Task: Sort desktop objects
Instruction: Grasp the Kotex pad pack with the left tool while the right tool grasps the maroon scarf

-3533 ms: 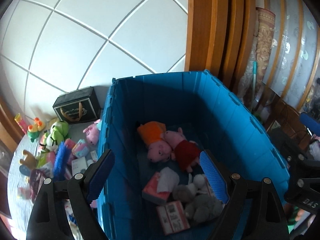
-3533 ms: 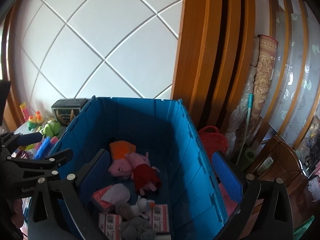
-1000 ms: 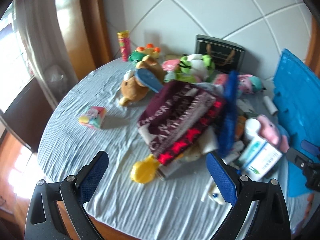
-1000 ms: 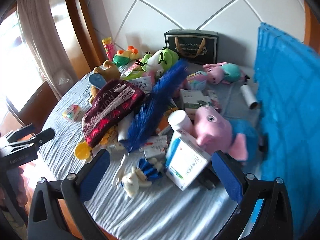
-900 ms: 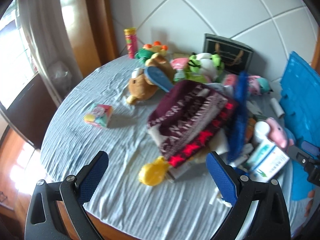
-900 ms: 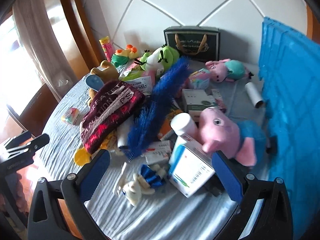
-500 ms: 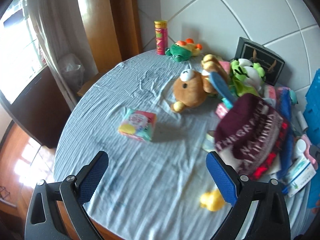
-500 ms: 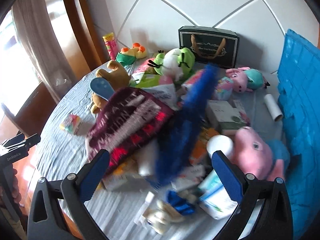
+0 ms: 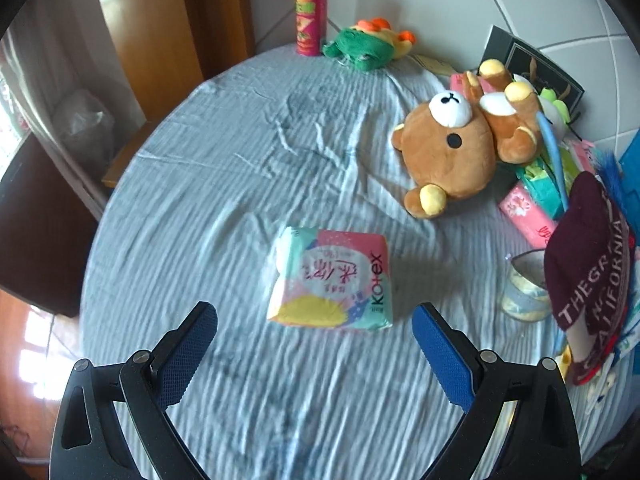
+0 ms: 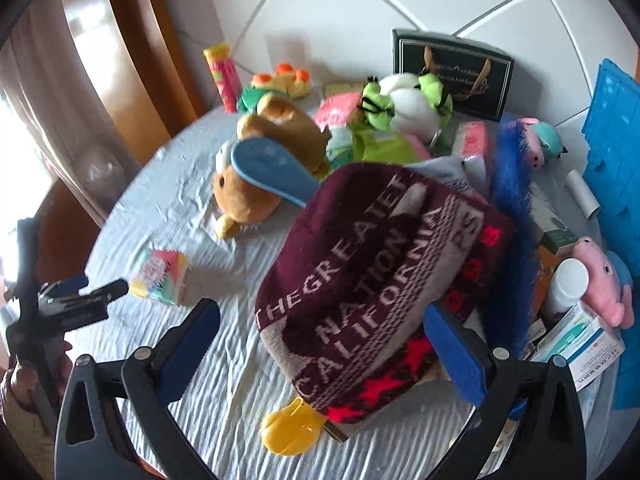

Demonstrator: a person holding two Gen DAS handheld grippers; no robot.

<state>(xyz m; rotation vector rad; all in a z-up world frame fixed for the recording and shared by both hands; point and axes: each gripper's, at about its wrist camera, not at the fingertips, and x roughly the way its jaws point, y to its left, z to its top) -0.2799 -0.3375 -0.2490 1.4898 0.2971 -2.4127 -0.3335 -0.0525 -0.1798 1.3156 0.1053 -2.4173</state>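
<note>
**Kotex pack framed by the left gripper**

Kotex pack (image 9: 330, 280) lies alone mid-tablecloth (image 9: 224, 168), between the left gripper's (image 9: 314, 330) wide-spread fingers, apparently lined up for a grab. Right gripper (image 10: 320, 334), equally wide, empty, hovers over the maroon knit hat (image 10: 380, 276) atop the right-edge pile. Blue crate (image 10: 612, 184): contents hidden.
</note>
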